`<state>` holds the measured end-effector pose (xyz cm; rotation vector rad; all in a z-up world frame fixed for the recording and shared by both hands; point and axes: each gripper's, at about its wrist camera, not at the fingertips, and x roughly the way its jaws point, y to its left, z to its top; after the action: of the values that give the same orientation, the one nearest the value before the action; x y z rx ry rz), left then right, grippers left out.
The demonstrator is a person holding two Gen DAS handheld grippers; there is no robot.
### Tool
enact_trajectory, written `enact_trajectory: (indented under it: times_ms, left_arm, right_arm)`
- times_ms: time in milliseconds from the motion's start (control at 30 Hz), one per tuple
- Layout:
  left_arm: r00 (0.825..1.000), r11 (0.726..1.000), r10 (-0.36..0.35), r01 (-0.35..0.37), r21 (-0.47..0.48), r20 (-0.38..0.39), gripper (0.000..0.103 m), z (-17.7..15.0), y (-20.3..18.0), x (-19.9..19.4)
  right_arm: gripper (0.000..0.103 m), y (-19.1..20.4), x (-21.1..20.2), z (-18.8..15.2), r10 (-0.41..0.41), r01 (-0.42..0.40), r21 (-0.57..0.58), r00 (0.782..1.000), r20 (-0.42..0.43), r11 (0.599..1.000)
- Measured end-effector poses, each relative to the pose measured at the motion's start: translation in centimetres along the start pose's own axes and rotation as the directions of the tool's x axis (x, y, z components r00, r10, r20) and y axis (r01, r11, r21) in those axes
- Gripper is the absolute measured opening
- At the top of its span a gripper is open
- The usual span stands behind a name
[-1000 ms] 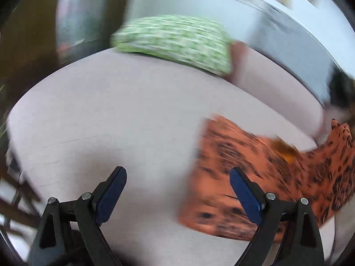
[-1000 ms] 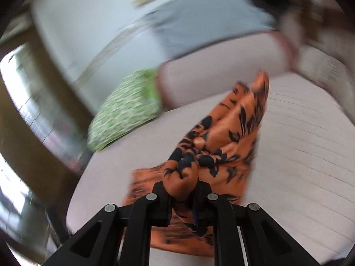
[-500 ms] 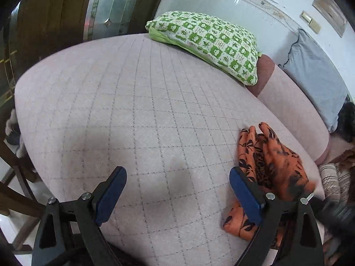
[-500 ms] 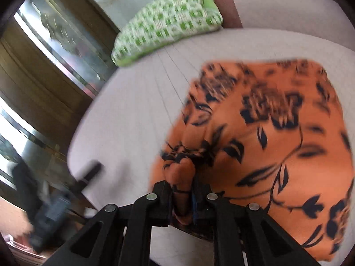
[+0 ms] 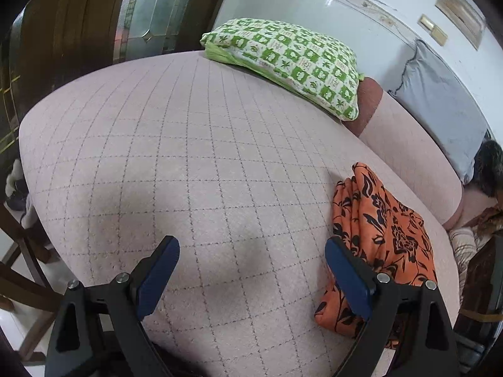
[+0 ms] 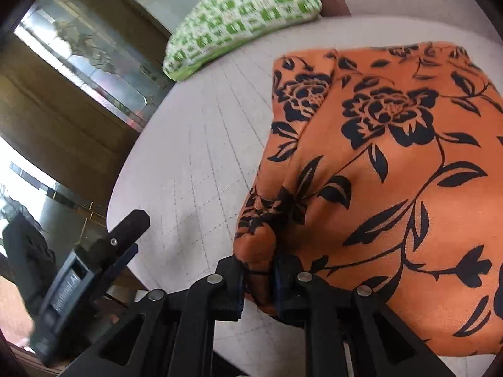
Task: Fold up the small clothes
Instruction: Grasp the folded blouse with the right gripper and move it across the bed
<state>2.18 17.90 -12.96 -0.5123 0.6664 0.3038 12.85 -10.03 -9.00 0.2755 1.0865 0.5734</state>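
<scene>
Orange cloth (image 6: 393, 169) with a black flower print is spread on the bed (image 5: 195, 169), near its right-hand edge as seen from the left wrist view, where it (image 5: 380, 238) is seen bunched in soft folds just beyond the right finger of the left gripper (image 5: 251, 273). In the right wrist view the cloth is seen lying mostly flat, with a fold line running down its left part and one corner gathered into a small wad at its near left. That wad is seen between the blue pads of the right gripper (image 6: 257, 276), whose jaws are opening; the pads are still seen against the fabric on both sides. The left gripper is held wide open above the bare bed cover, with nothing between its fingers, and its black body (image 6: 91, 267) is seen at the lower left of the right wrist view, well apart from the cloth. The bed cover is pale pink with a thin grid of stitched lines. A green-and-white checked pillow (image 5: 289, 59) is laid at the far edge of the bed, well apart from the cloth, and a grey cushion (image 5: 440, 103) is propped against the white wall (image 5: 314, 9) behind a pink bolster (image 5: 411, 144).
</scene>
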Motion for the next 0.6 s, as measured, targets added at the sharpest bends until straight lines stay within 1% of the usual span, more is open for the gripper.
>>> enact_trajectory:
  times_ms: [33,67,100,133,167,200,267,300,367,433,500,533,567,600]
  left_arm:
    - [1.000,1.000,-0.006,0.006,0.003,-0.001,0.094,0.0,-0.1,0.0]
    - [1.000,1.000,-0.019,0.019,0.004,-0.006,0.094,0.1,-0.2,0.0]
    - [0.999,0.999,-0.041,0.041,0.005,-0.010,0.094,0.1,-0.3,0.0]
    - [0.998,0.998,-0.068,0.068,0.009,-0.016,0.094,0.1,-0.6,0.0]
    - [0.996,0.996,-0.087,0.087,0.015,-0.027,0.094,0.1,-0.9,0.1]
    - [0.991,0.991,-0.127,0.128,0.025,-0.053,0.094,0.0,-1.3,0.2]
    - [0.976,0.979,-0.199,0.202,0.027,-0.091,0.094,-0.5,-2.0,0.0]
    - [0.970,0.974,-0.220,0.224,0.032,-0.100,0.094,-0.6,-2.3,-0.2]
    - [0.954,0.959,-0.272,0.280,0.051,-0.122,0.094,-1.1,-3.3,-0.7]
    - [0.947,0.950,-0.291,0.303,0.072,-0.139,0.094,-1.5,-4.5,-0.7]
    - [0.938,0.942,-0.301,0.320,0.096,-0.171,0.094,-1.9,-6.1,-0.1]
    - [0.938,0.944,-0.292,0.314,0.104,-0.185,0.088,-1.9,-6.6,0.3]
    - [0.942,0.949,-0.263,0.291,0.118,-0.207,0.080,-2.1,-7.1,1.1]
    - [0.938,0.959,-0.214,0.254,0.123,-0.271,0.044,-2.4,-7.4,2.7]
  right_arm:
    - [0.022,-0.1,-0.2,0.2,0.013,-0.013,-0.001,1.000,-0.004,1.000]
    - [0.028,-0.2,-0.5,0.1,0.025,-0.025,-0.004,1.000,-0.007,1.000]
    - [0.034,-0.6,-0.9,0.0,0.046,-0.046,-0.002,0.999,-0.013,0.999]
    - [0.037,-0.9,-1.0,-0.1,0.066,-0.066,0.009,0.998,-0.018,0.998]
    - [0.049,-1.1,-1.2,-0.3,0.091,-0.091,0.021,0.996,-0.020,0.996]
    - [0.062,-1.4,-2.3,-1.3,0.139,-0.139,0.032,0.990,-0.009,0.990]
    - [0.068,-1.5,-3.8,-1.8,0.169,-0.170,0.020,0.985,0.019,0.985]
    - [0.068,-2.0,-4.9,-2.1,0.177,-0.178,0.023,0.983,0.050,0.984]
    - [0.069,-3.8,-7.7,-2.7,0.169,-0.180,0.067,0.975,0.144,0.981]
    - [0.070,-5.6,-10.1,-2.9,0.138,-0.164,0.104,0.966,0.219,0.981]
    - [0.071,-7.7,-11.9,-3.1,0.114,-0.157,0.146,0.957,0.265,0.977]
    - [0.071,-8.5,-12.1,-2.9,0.113,-0.163,0.166,0.955,0.276,0.973]
    - [0.071,-9.5,-12.5,-2.9,0.108,-0.165,0.187,0.953,0.283,0.968]
    - [0.071,-10.3,-12.7,-2.9,0.103,-0.166,0.207,0.953,0.285,0.964]
